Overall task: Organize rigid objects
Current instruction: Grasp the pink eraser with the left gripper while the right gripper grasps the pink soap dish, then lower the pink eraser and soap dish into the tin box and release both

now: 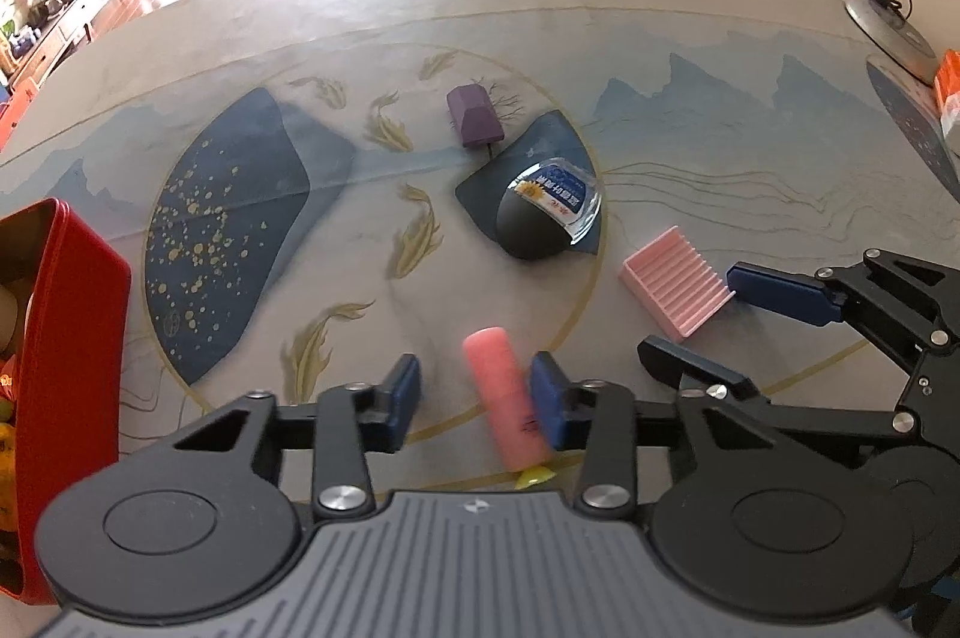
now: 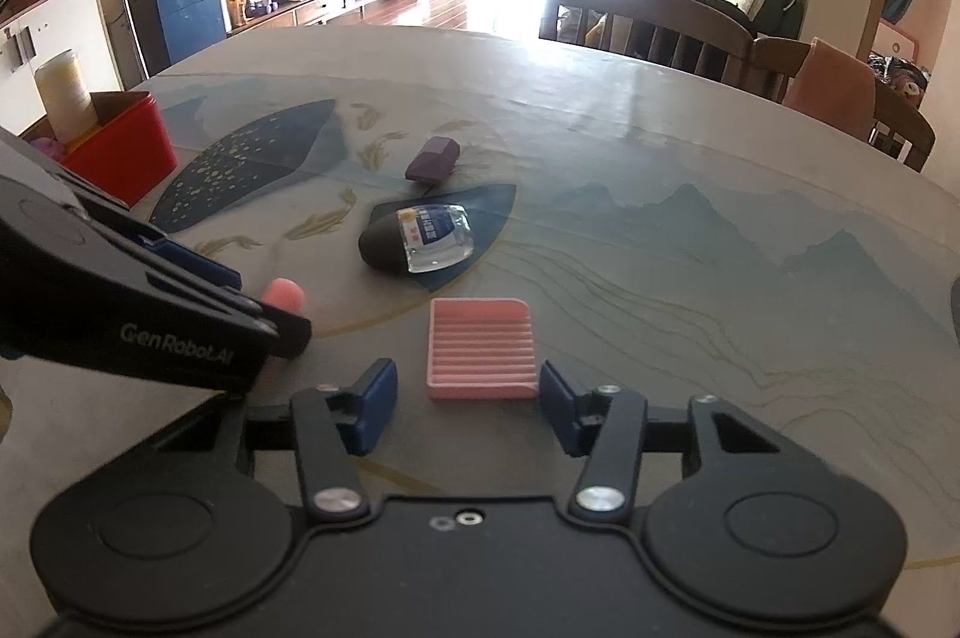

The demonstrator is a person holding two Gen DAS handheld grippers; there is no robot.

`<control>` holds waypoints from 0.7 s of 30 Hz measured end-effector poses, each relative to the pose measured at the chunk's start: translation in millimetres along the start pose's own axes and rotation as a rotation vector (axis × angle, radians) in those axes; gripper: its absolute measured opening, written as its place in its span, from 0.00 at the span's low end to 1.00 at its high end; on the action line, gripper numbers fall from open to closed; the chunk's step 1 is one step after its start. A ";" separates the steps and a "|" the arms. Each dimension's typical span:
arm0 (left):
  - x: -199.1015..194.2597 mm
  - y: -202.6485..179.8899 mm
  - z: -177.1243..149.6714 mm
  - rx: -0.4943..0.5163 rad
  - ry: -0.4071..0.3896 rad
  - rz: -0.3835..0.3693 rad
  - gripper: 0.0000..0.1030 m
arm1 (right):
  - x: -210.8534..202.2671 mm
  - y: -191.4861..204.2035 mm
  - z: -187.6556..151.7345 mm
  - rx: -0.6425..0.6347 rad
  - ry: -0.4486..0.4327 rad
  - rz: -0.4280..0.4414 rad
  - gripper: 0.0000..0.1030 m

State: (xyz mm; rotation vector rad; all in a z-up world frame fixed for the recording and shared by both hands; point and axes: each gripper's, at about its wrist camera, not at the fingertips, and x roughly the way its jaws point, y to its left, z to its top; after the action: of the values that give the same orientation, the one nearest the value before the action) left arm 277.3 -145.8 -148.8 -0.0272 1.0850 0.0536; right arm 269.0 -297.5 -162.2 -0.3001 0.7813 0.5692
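On the round table [image 1: 690, 38] with its printed cloth of blue mountains and gold fish, the left gripper [image 1: 474, 395] is lowered over a pink cylindrical stick [image 1: 507, 401] that lies flat; the stick sits between the blue pads, against the right pad and clear of the left, so the jaws are partly open and nothing is gripped. The right gripper [image 2: 468, 398] is lowered over a pink ribbed plastic tray [image 2: 480, 347], its pads just outside the tray's near edge, not touching. Further out lie a dark oval stone with a clear labelled cap [image 1: 549, 209] and a purple faceted block [image 1: 474, 116]. A red rectangular tin [image 1: 66, 338] stands at the left edge.
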 end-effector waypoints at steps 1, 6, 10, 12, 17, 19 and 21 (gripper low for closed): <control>-0.4 -0.6 -0.3 0.007 -0.002 0.001 0.31 | -0.1 -0.1 0.5 0.003 0.002 -0.005 0.43; -3.0 -4.6 -2.7 0.046 -0.012 0.039 0.15 | -1.7 1.8 2.6 0.009 0.016 -0.023 0.38; -4.8 2.3 -4.6 0.030 -0.005 0.029 0.15 | -7.3 3.1 4.3 0.021 0.016 -0.033 0.38; -7.0 7.5 -6.1 0.016 -0.006 0.018 0.15 | -11.4 5.2 5.6 0.021 0.017 -0.039 0.38; -18.3 21.0 -11.4 -0.003 -0.019 -0.012 0.15 | -26.0 12.8 7.4 0.037 0.015 -0.024 0.38; -22.8 27.4 -13.9 -0.013 -0.019 -0.017 0.15 | -32.2 18.0 8.1 0.038 0.012 -0.017 0.38; -27.9 34.7 -16.6 -0.026 -0.018 -0.025 0.15 | -38.5 23.4 9.1 0.043 0.007 -0.006 0.38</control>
State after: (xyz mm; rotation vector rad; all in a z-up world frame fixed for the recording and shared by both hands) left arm 247.6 -112.7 -131.7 -0.0636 1.0654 0.0454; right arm 238.5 -288.6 -128.9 -0.2655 0.7984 0.5452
